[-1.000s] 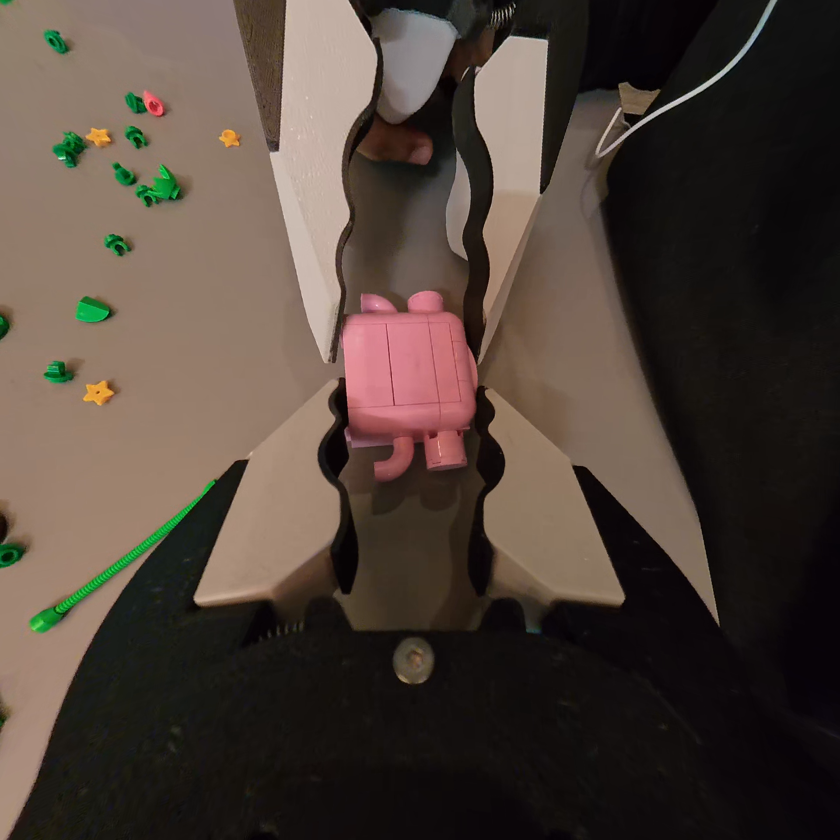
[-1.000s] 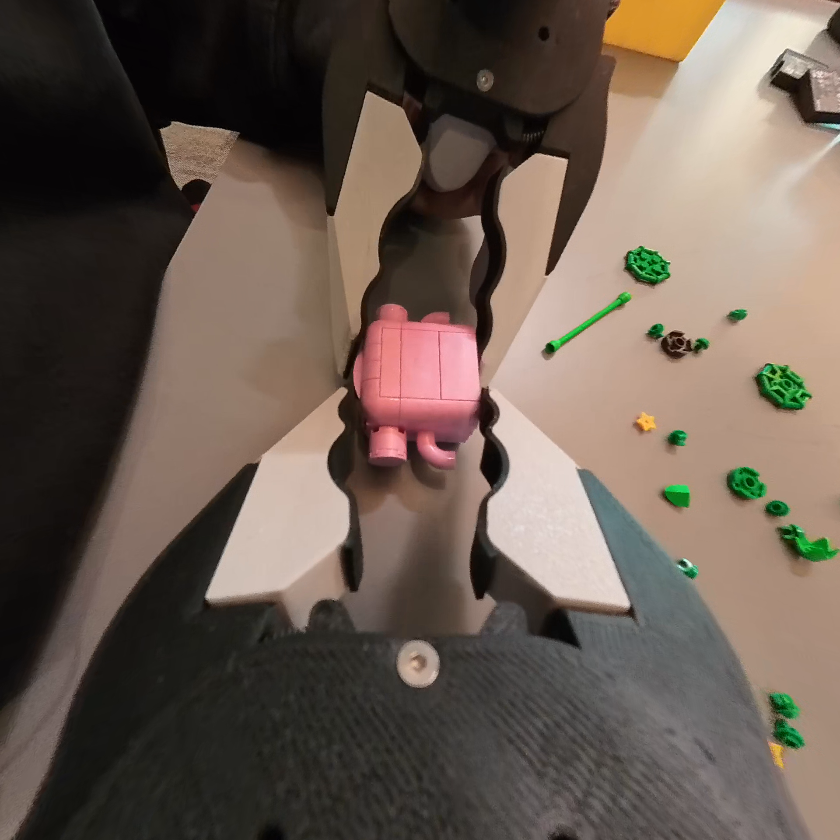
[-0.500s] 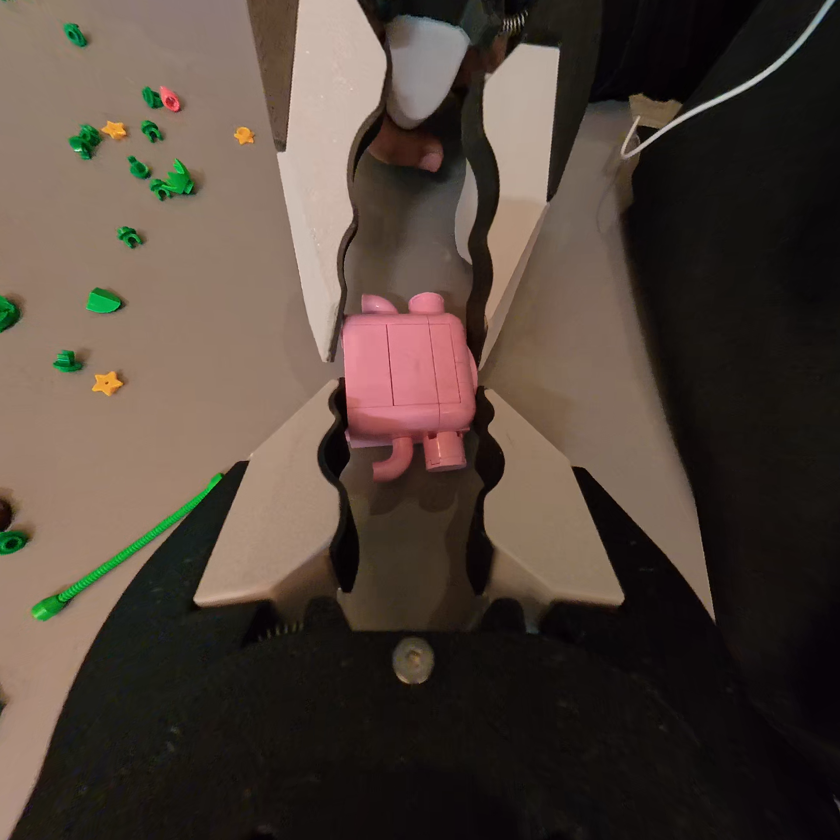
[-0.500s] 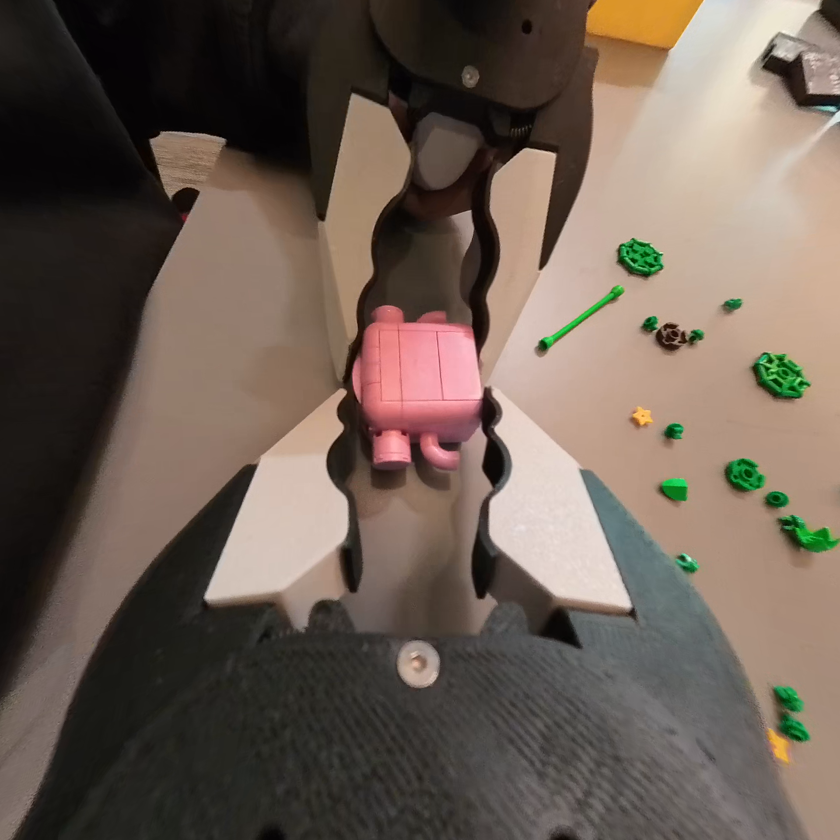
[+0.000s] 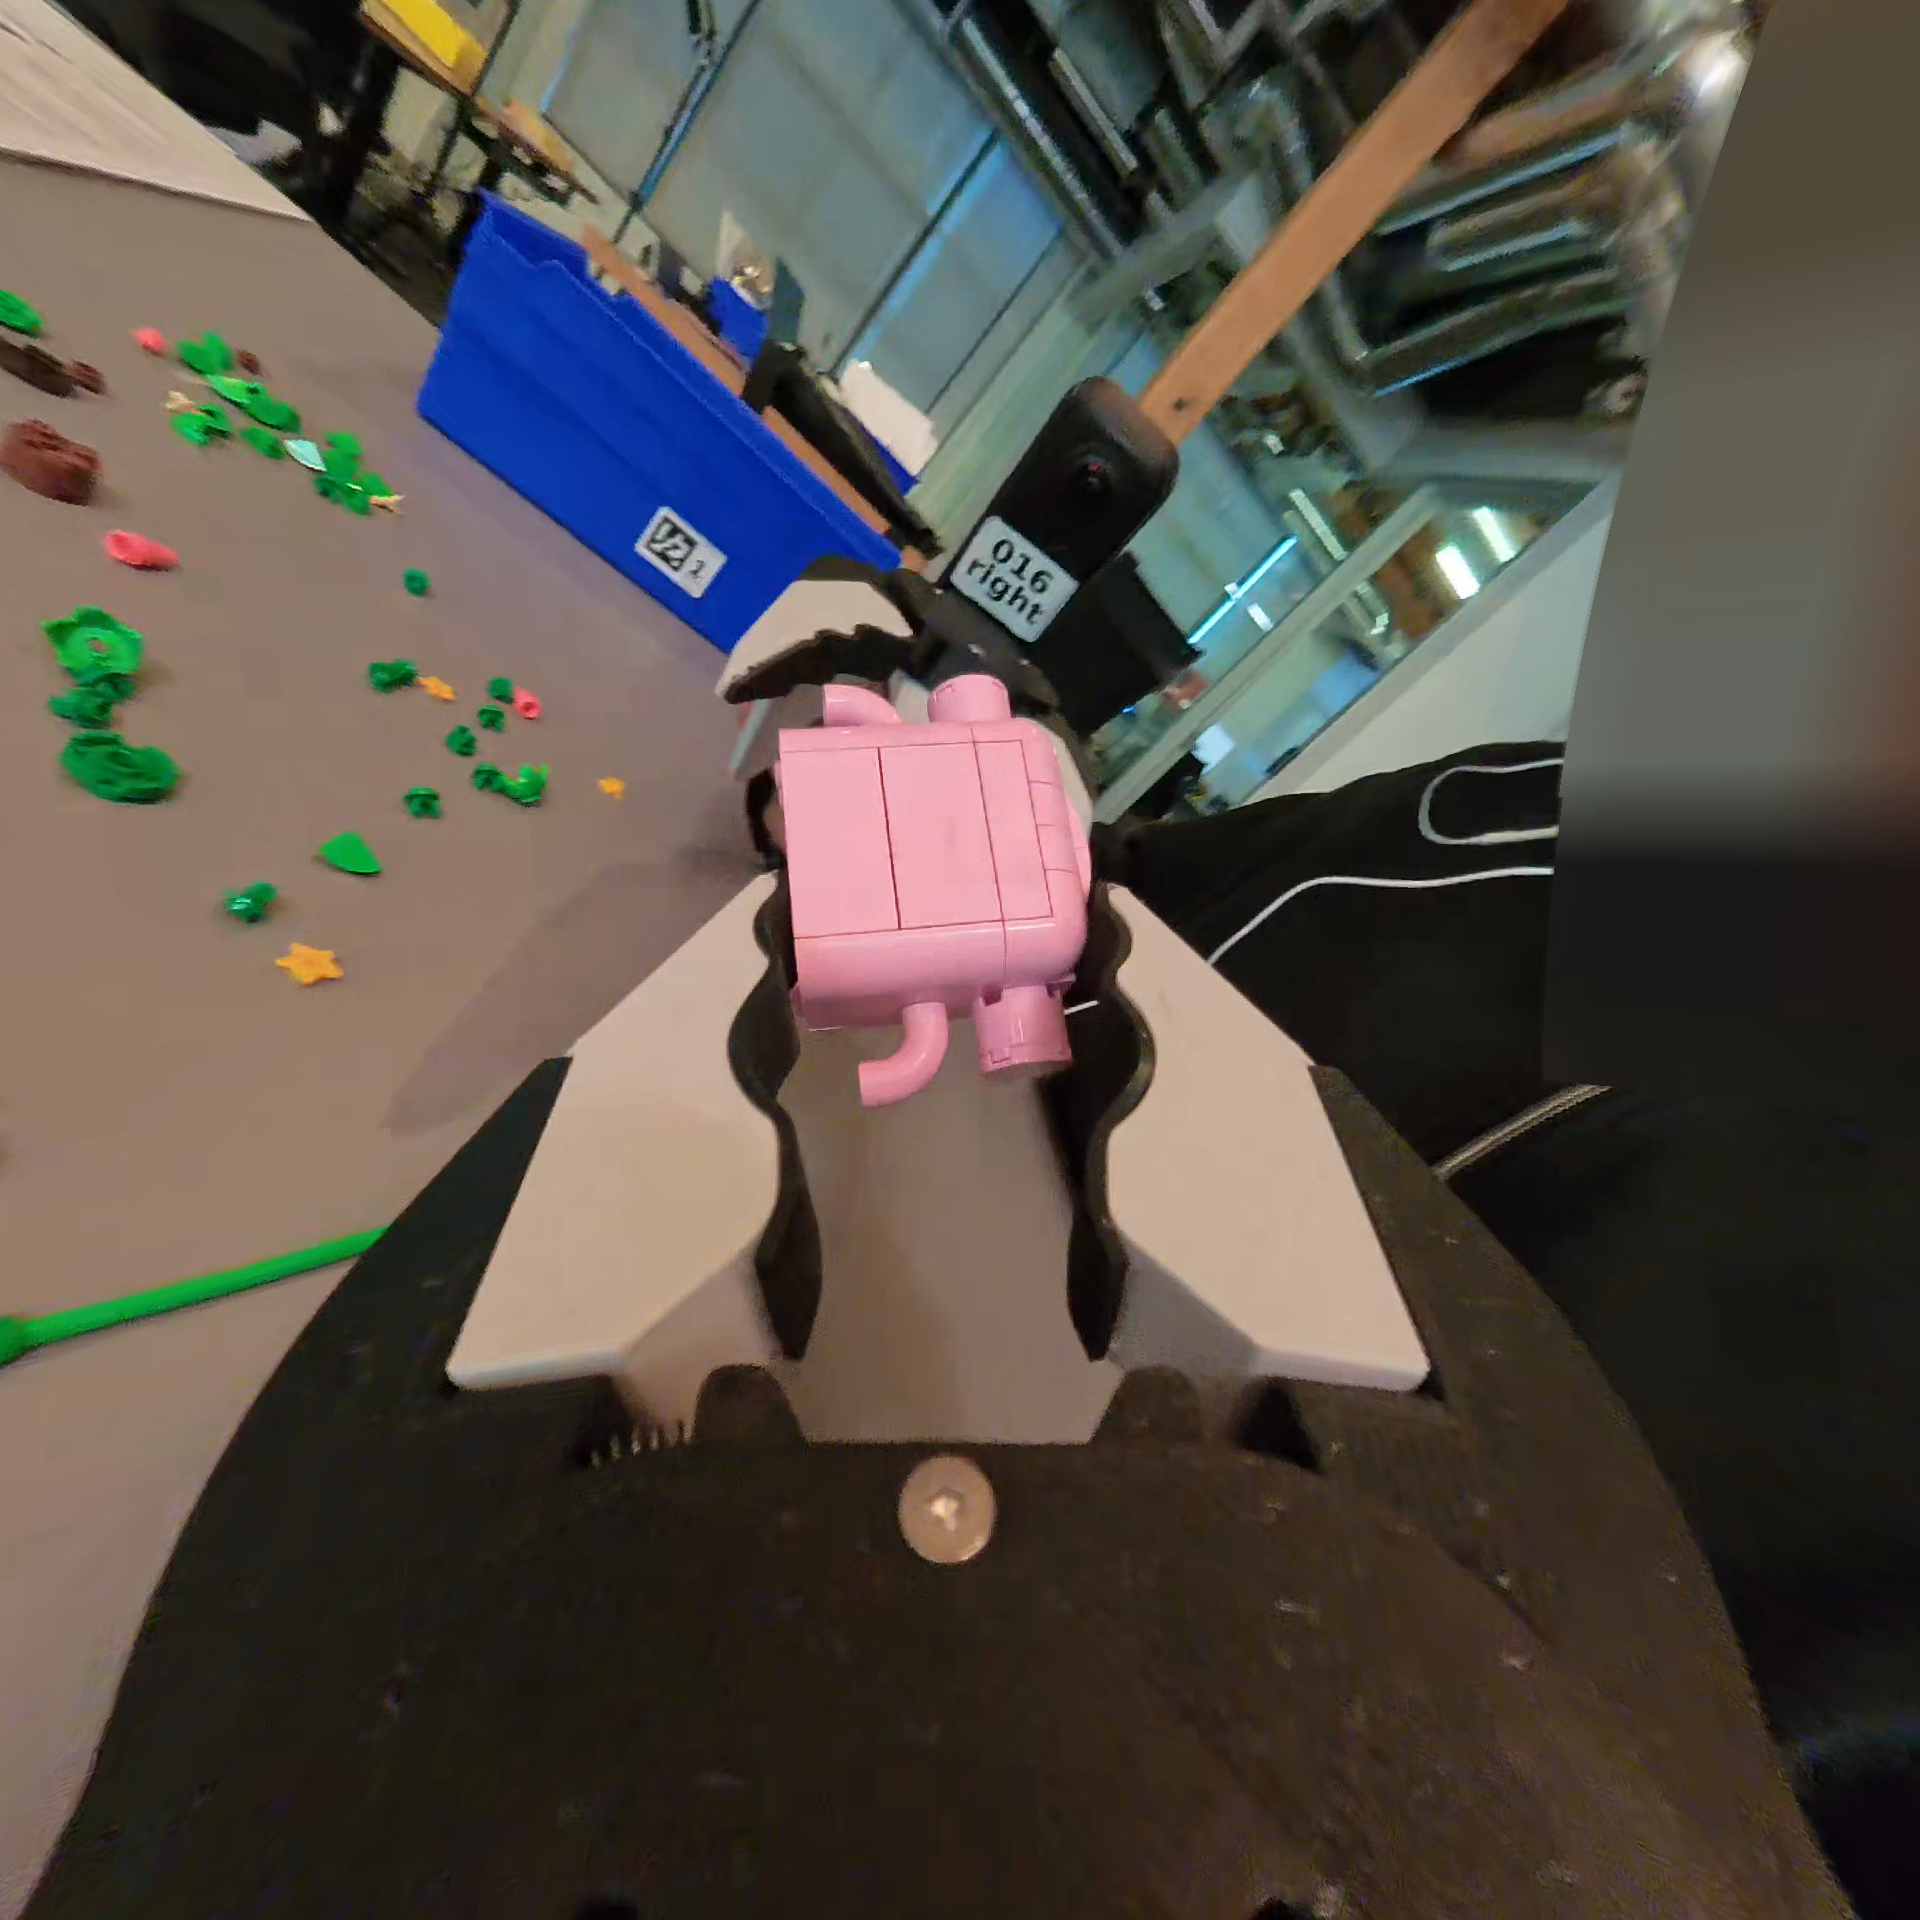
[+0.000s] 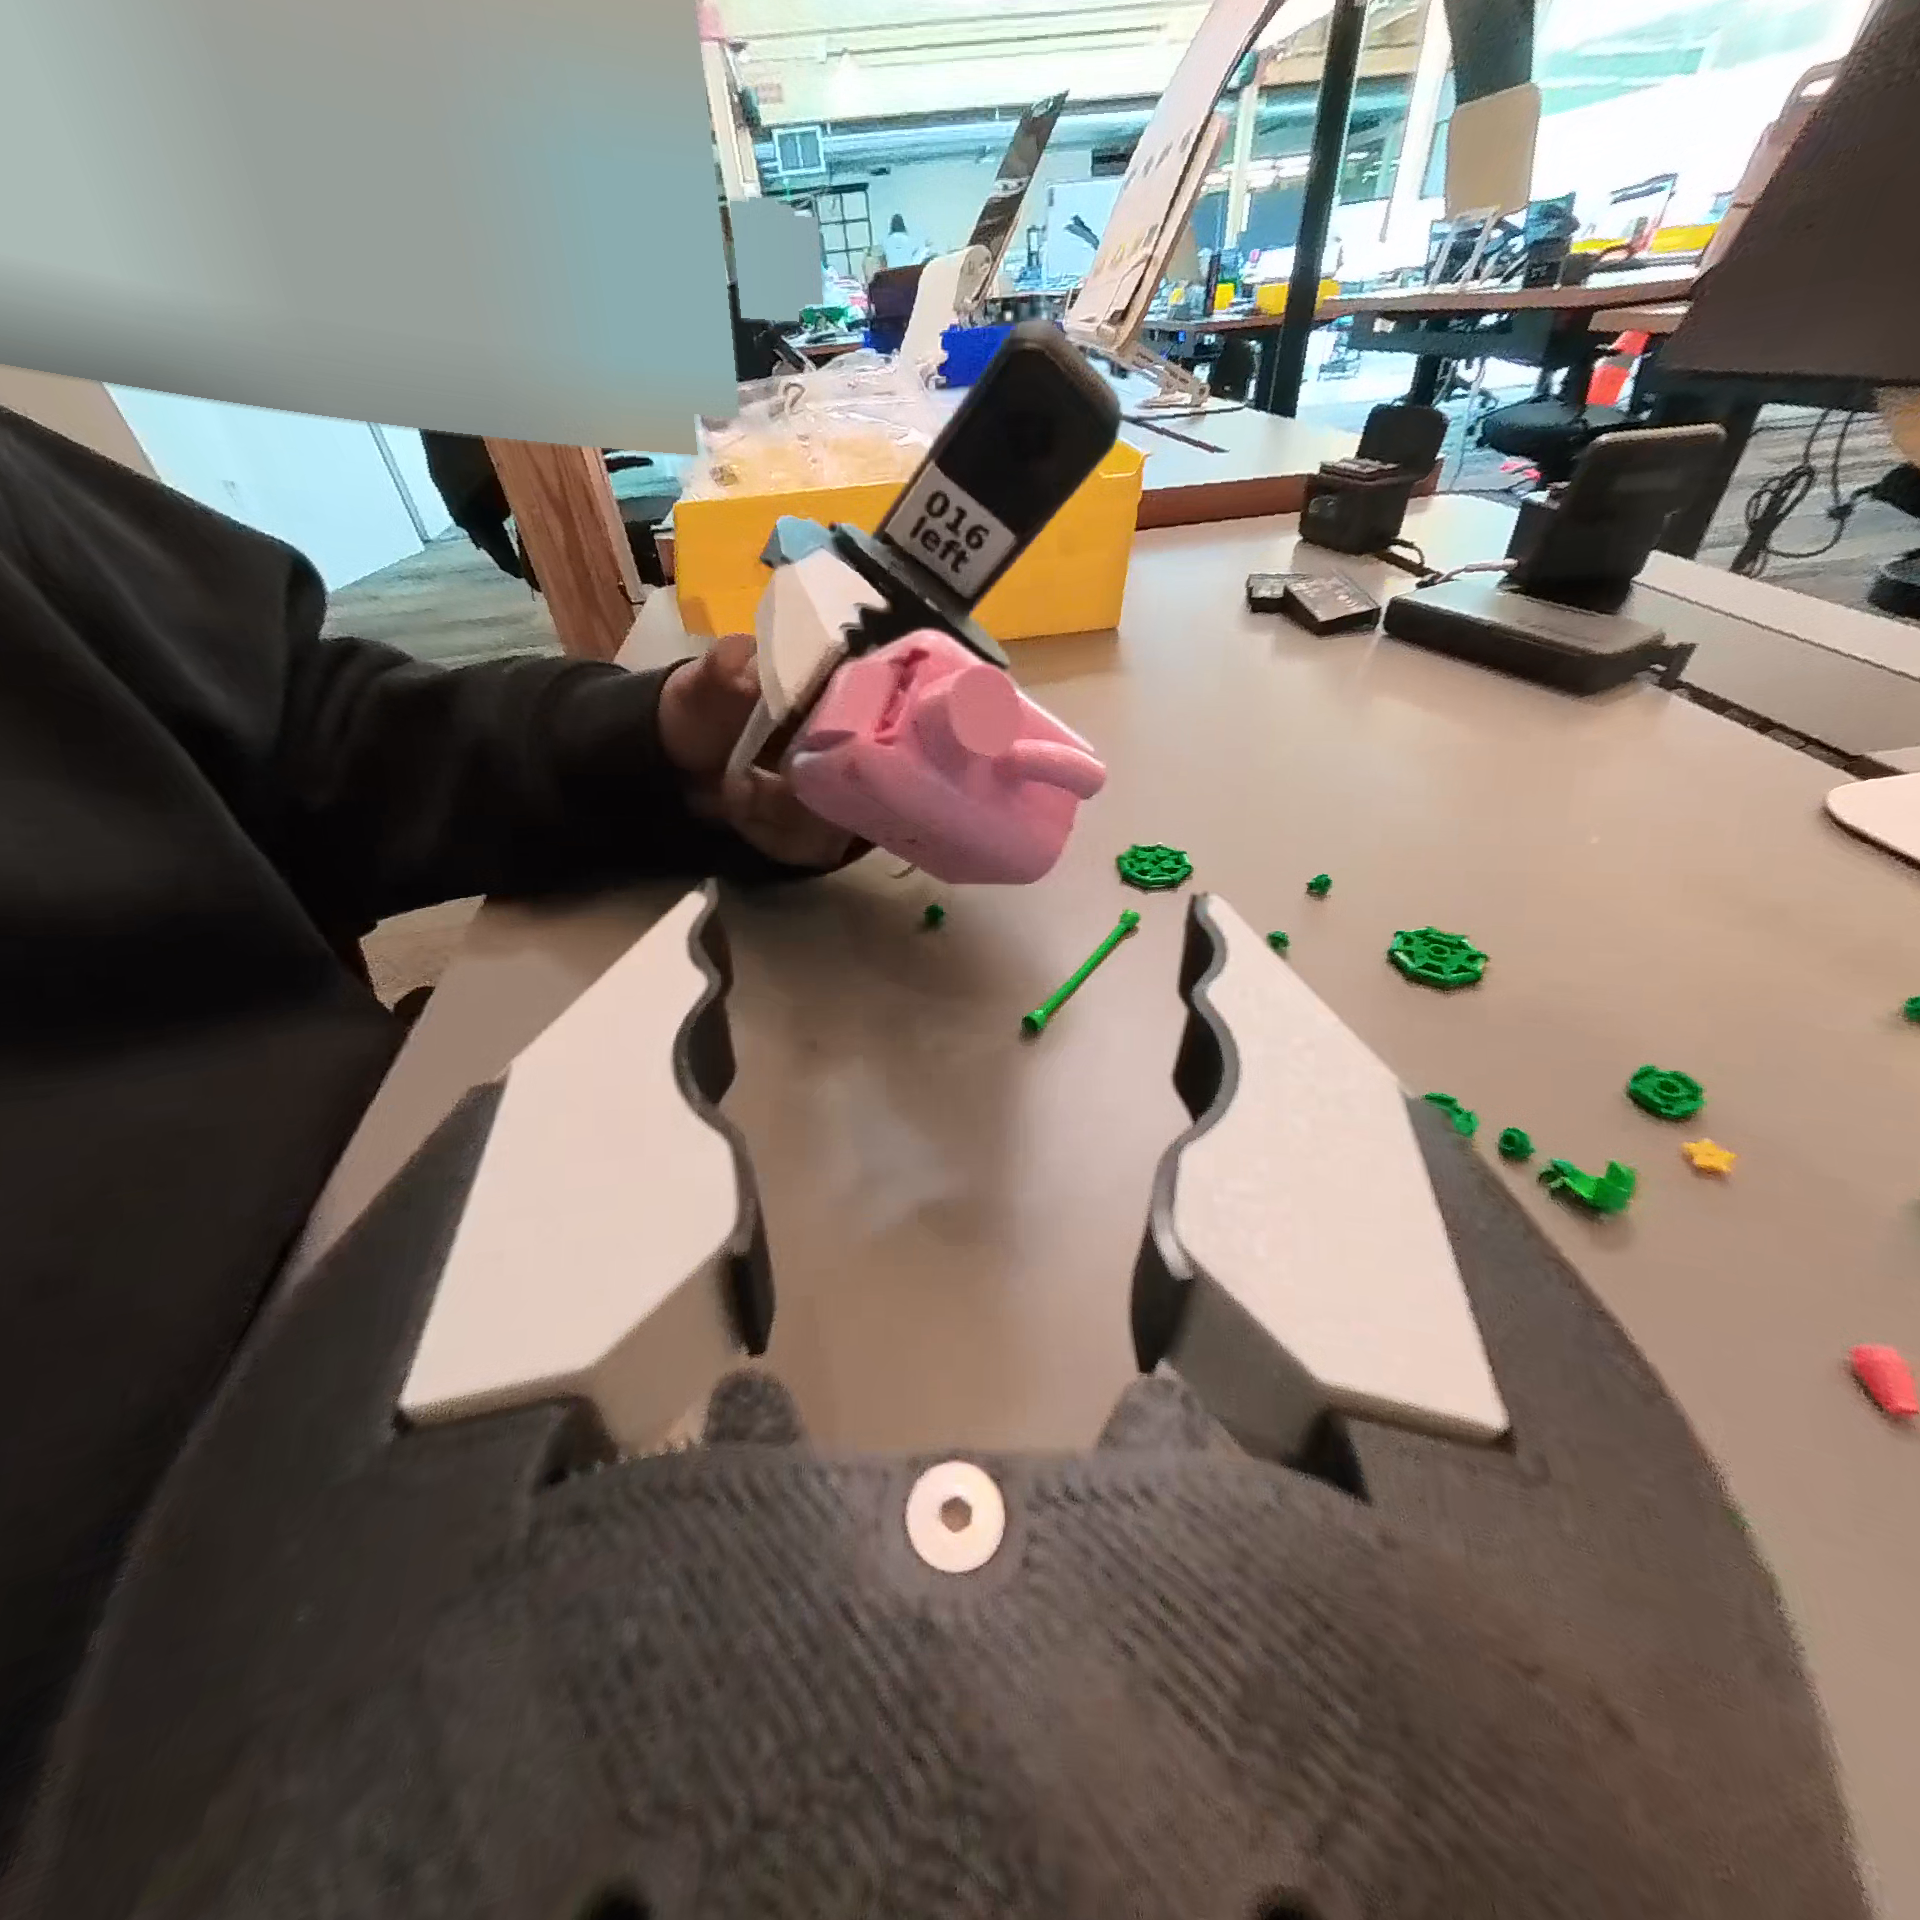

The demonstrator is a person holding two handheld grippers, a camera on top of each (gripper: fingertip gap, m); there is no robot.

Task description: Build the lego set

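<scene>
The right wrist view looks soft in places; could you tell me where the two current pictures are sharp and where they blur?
Right wrist view: the pink lego block in the left gripper is smeared, while the open right gripper stays fairly crisp. Left wrist view: the block is sharp; the loose green pieces on the table are blurred, and straight background beams bow from the wide lens.

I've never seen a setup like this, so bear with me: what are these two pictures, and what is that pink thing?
No robot here: a person holds a handheld gripper in each hand, each carrying a forward-looking camera. One picture is from the left gripper, whose jaws are shut on a pink Lego block with curved and round pegs, lifted off the table. The other is from the right gripper, jaws open and empty, facing that block. Small green pieces, a green rod and yellow stars lie scattered on the grey table.
</scene>
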